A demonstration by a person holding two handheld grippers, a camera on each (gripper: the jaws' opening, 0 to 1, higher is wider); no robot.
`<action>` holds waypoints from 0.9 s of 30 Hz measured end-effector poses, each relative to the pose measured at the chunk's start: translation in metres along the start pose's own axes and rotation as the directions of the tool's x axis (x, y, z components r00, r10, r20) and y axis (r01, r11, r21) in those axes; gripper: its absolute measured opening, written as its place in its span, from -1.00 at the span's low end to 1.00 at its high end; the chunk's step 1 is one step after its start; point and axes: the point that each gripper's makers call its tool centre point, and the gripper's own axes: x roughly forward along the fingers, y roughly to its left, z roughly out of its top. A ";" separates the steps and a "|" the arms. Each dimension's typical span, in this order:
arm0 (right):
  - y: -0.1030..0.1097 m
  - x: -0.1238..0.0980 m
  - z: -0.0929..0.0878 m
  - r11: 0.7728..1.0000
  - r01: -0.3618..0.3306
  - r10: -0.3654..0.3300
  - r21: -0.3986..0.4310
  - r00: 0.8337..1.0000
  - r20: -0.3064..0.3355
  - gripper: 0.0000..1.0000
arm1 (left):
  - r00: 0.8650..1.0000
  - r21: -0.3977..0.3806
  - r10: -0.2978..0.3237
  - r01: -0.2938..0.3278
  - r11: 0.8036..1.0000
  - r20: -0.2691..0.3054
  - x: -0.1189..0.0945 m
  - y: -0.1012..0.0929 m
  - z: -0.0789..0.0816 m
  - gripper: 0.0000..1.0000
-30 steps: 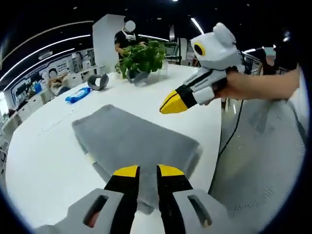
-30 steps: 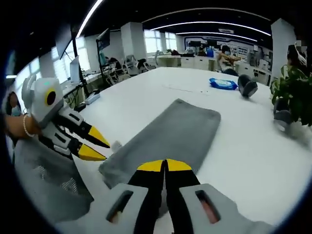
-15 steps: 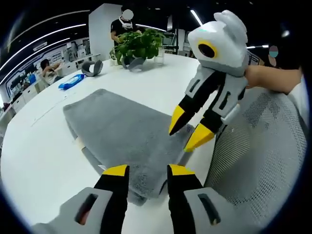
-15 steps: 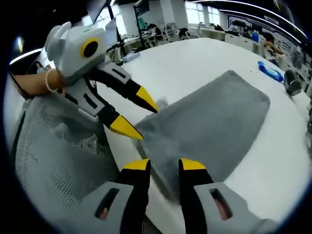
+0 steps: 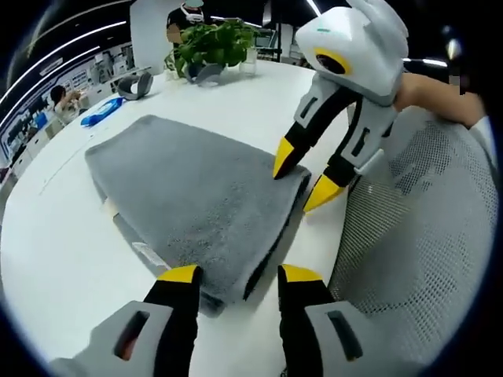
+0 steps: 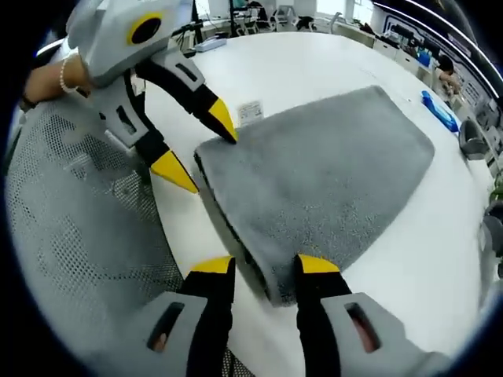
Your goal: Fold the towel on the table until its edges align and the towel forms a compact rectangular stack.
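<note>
The grey towel (image 5: 189, 188) lies folded in layers on the white table (image 5: 55, 243), stretching forward and away from both grippers; the left gripper (image 5: 236, 276) has its jaws parted, one yellow tip on each side of the towel's near corner, the layered edge showing between them, though whether the tips touch the cloth I cannot tell; in the left gripper view the right gripper (image 5: 302, 179) comes in from the right, held in a hand (image 5: 428, 93), jaws apart, its upper tip touching the top of the towel's other near corner and its lower tip just beside the table edge; in the right gripper view the right gripper (image 6: 263, 269) straddles its corner of the towel (image 6: 322, 173) with jaws open, and the left gripper (image 6: 198, 145) enters from the left, open too, its upper tip at the far near-edge corner by a small white label (image 6: 250, 112); a mesh chair (image 5: 416, 228) sits just beyond the table edge beside the grippers; far ahead of the left gripper stand a plant (image 5: 208, 43), a blue packet (image 5: 100, 111) and a grey tape roll (image 5: 135, 83), well apart from the towel.
</note>
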 end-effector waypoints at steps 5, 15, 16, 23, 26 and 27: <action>-0.005 0.002 -0.001 0.998 0.035 -0.036 -0.045 0.999 -0.015 -0.47 | 1.000 0.057 0.027 -0.027 0.998 -0.011 0.002 0.003 -0.003 -0.21; -0.014 0.002 -0.001 0.989 0.093 -0.097 -0.115 0.995 -0.029 -0.71 | 0.996 0.102 0.091 -0.090 0.991 -0.005 0.006 0.015 -0.004 -0.52; -0.020 0.001 -0.001 0.980 0.129 -0.136 -0.153 0.990 -0.039 -0.78 | 0.995 0.105 0.099 -0.097 0.990 -0.013 0.006 0.016 -0.004 -0.55; -0.019 -0.003 0.004 0.993 0.070 -0.069 0.092 0.997 -0.024 -0.86 | 0.991 0.019 0.129 -0.129 0.992 -0.040 0.000 0.026 0.002 -0.79; -0.021 -0.012 0.010 0.983 0.039 -0.043 0.182 0.999 0.020 -0.87 | 0.991 -0.019 0.128 -0.129 0.992 -0.036 -0.007 0.029 0.007 -0.81; -0.021 -0.016 0.012 0.980 0.031 -0.039 0.198 0.998 0.040 -0.87 | 0.991 -0.035 0.130 -0.131 0.991 -0.030 -0.011 0.030 0.010 -0.81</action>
